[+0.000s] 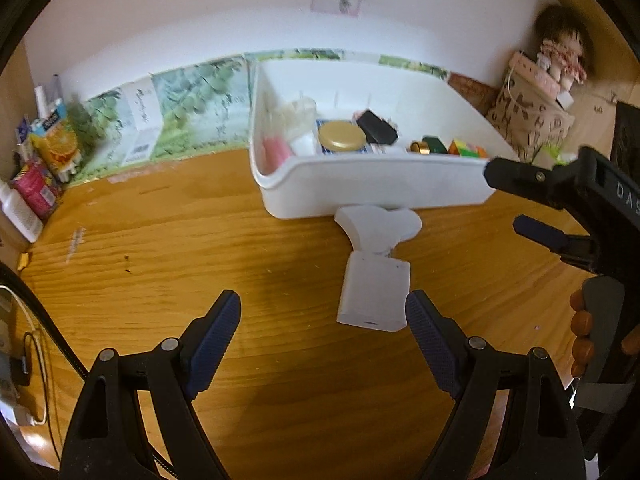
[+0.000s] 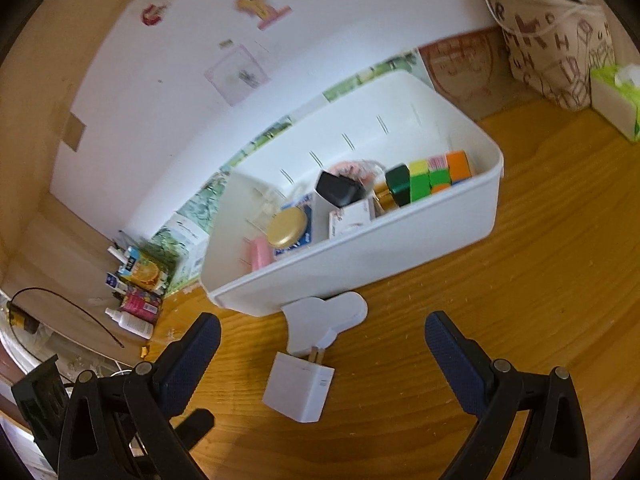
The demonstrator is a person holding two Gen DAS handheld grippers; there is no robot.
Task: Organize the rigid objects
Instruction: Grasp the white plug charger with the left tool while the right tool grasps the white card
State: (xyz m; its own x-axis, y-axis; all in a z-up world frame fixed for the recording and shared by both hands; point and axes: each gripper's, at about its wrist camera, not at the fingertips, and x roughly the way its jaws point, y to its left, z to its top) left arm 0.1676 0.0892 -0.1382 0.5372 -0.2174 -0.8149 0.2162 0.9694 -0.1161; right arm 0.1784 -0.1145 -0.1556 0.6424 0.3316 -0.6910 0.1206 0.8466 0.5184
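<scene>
Presently both tongs, left tongs (image 1: pixel 323 312) and right tongs (image 2: pixel 323 334), stand apart and empty above the tabletop (image 1: pixel 160 240). White charger (image 1: pixel 374 296) lies beside white plug adapter (image 1: pixel 380 226), which touches the white bin (image 1: pixel 360 188).

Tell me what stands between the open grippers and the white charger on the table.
Nothing visible does. Bare wood lies between the white charger and both the left gripper and right gripper. A white adapter sits beyond it, against the white bin.
</scene>
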